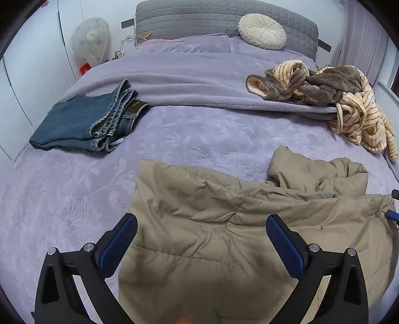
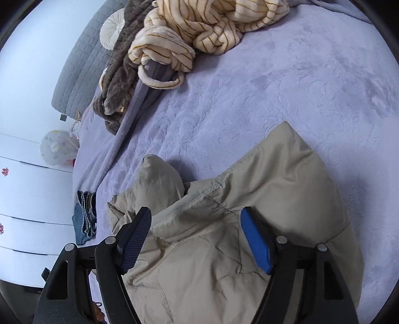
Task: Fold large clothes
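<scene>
**Khaki padded coat on bed, both grippers spread above it**

Left wrist view alone shows the folded jeans (image 1: 87, 122) in full, far left on the lavender bedspread (image 1: 199, 134), and the round cushion (image 1: 261, 31) against the grey headboard (image 1: 224, 20). Right wrist view shows the striped robe pile (image 2: 199, 27) close up.

Coat (image 1: 224, 224) lies crumpled on the near bed, long axis across the left view, its bulk bunched toward the right. Left gripper (image 1: 202, 234) jaws wide, holding nothing. Right gripper (image 2: 197, 234) jaws apart, fabric below, not pinched.
</scene>
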### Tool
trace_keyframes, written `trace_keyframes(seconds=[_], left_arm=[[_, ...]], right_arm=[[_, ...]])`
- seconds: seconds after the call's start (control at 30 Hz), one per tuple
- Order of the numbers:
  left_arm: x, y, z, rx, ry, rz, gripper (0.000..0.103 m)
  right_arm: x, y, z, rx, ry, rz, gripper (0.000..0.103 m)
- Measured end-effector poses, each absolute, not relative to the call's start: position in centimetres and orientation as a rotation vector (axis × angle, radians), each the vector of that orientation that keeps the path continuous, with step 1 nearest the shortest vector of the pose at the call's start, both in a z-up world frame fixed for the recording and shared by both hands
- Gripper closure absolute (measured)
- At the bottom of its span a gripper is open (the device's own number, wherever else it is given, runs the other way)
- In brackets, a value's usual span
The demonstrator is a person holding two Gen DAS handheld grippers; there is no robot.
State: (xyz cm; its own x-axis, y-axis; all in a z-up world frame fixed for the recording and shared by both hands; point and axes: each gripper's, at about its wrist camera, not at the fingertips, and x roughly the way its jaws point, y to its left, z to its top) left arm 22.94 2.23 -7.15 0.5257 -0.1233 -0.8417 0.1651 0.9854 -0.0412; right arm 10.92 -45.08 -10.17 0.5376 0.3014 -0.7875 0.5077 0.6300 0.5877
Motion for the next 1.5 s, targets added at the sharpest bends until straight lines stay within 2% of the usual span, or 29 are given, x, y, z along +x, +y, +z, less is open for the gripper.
trace_keyframes(seconds=[0.03,0.1,0.13,0.17,0.23,0.37,0.43,0.53,0.8,1.03,1.17,1.23,1.37,1.4,1.47,1.5], left_arm=[[22.8,2.4,-6.8,0.023,1.0,-0.189,0.0],[22.4,2.4,-6.5,-0.013,1.006,-0.246,0.022],[22.4,1.9,-6.8,-0.018,1.027,-0.284,0.04],[22.3,1.5,-7.3,-0.016,1.048,-0.31,0.056],[22.5,-0.2,-9.1,0.031,1.085,-0.317,0.066],[23.7,-1.7,-13.6,0.065,1.106,-0.224,0.066],[24.7,-1.9,-14.7,0.039,1.097,-0.199,0.066],[26.3,-2.6,-15.6,0.049,1.095,-0.196,0.066],[29.0,-0.2,-14.8,0.078,1.049,-0.121,0.066],[31.5,3.2,-17.9,-0.022,1.136,-0.068,0.066],[31.7,2.8,-17.3,0.0,1.156,-0.039,0.066],[31.1,3.1,-16.1,-0.006,1.157,-0.032,0.066],[28.5,4.0,-13.7,0.012,1.153,-0.051,0.066],[27.7,4.2,-13.2,0.024,1.154,-0.054,0.064],[26.0,4.6,-12.5,0.049,1.159,-0.05,0.035],[25.1,4.7,-12.2,0.054,1.157,-0.048,0.033]], right_arm=[[10.6,-44.6,-9.7,0.896,1.046,-0.143,0.026],[10.0,-43.2,-9.1,0.832,1.06,-0.113,0.028],[9.9,-42.2,-9.0,0.788,1.068,-0.086,0.054],[9.9,-41.2,-9.1,0.739,1.09,-0.074,0.093],[10.3,-39.0,-10.2,0.642,1.127,-0.05,0.097],[12.2,-37.6,-13.8,0.537,1.162,-0.096,0.098],[13.2,-38.3,-15.1,0.555,1.152,-0.118,0.103],[14.7,-39.5,-16.5,0.584,1.149,-0.125,0.103],[15.0,-42.5,-14.4,0.51,1.143,-0.189,0.103],[12.2,-50.6,-17.8,0.748,1.14,-0.34,0.103],[12.6,-50.6,-17.8,0.762,1.149,-0.371,0.103],[12.3,-50.1,-16.7,0.754,1.147,-0.363,0.1],[10.1,-49.4,-13.9,0.773,1.115,-0.325,0.099],[9.4,-49.2,-13.5,0.784,1.11,-0.32,0.099],[7.8,-48.7,-12.7,0.802,1.109,-0.314,0.098],[7.0,-48.4,-12.4,0.809,1.11,-0.309,0.098]])
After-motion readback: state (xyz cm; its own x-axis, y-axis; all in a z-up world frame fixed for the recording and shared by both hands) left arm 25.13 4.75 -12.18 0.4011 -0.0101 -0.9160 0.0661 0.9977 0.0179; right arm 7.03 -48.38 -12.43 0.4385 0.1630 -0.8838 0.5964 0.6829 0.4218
